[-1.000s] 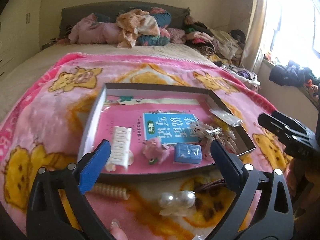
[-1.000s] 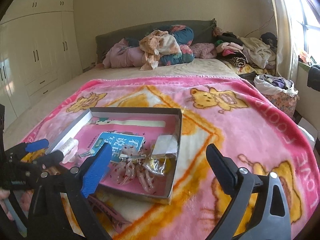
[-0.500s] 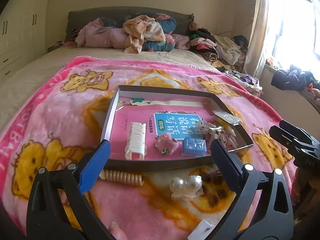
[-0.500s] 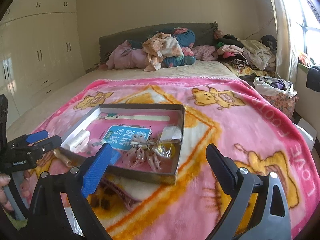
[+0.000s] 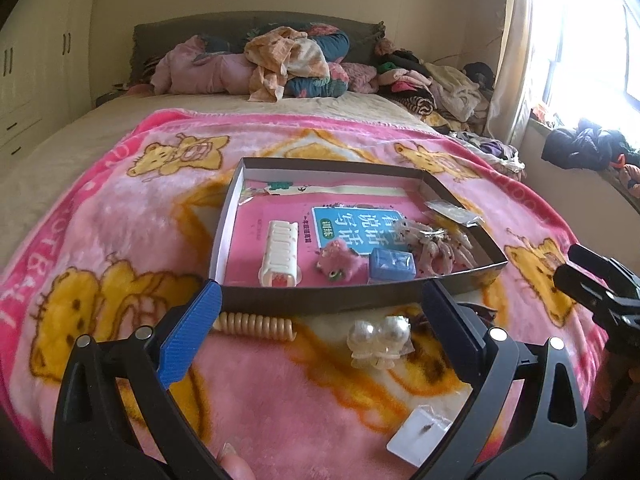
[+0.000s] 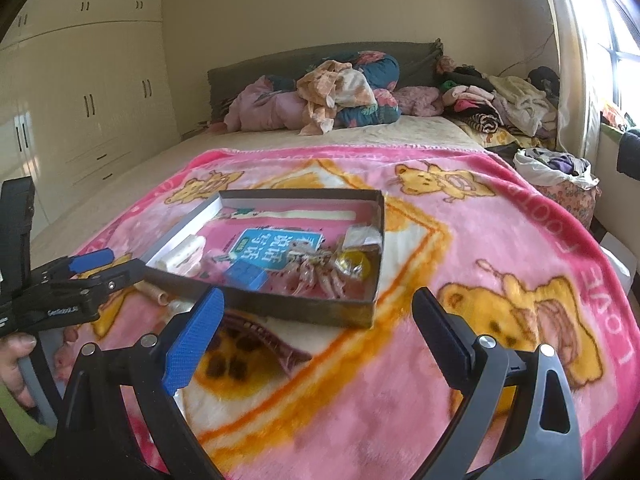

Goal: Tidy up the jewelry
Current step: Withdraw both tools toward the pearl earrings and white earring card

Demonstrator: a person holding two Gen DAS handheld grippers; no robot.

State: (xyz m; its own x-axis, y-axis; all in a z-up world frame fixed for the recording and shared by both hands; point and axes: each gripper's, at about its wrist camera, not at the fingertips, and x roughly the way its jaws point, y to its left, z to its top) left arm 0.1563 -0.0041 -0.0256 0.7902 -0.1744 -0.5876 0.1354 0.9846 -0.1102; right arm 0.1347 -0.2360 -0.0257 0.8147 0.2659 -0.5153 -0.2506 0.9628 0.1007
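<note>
Both grippers have pulled back from the tray [image 5: 280, 300] over the last second, so I now see more blanket [image 5: 100, 220] in front of it, and the loose pieces there are clear. Going left to right: my left gripper [image 5: 320, 320] hangs above the blanket, jaws spread wide, nothing in them. Between its fingers lie a coil tie [image 5: 256, 325] against the tray wall, a pearl clip [image 5: 380, 340], and nearer me a small card [image 5: 420, 434]. Inside the tray sit a white clip [image 5: 280, 254], a pink fluffy piece [image 5: 340, 262] and a blue box [image 5: 392, 266]. My right gripper [image 6: 316, 340] is spread and empty too, beside a dark comb clip [image 6: 272, 340]. I reckon these strays go in next.
</note>
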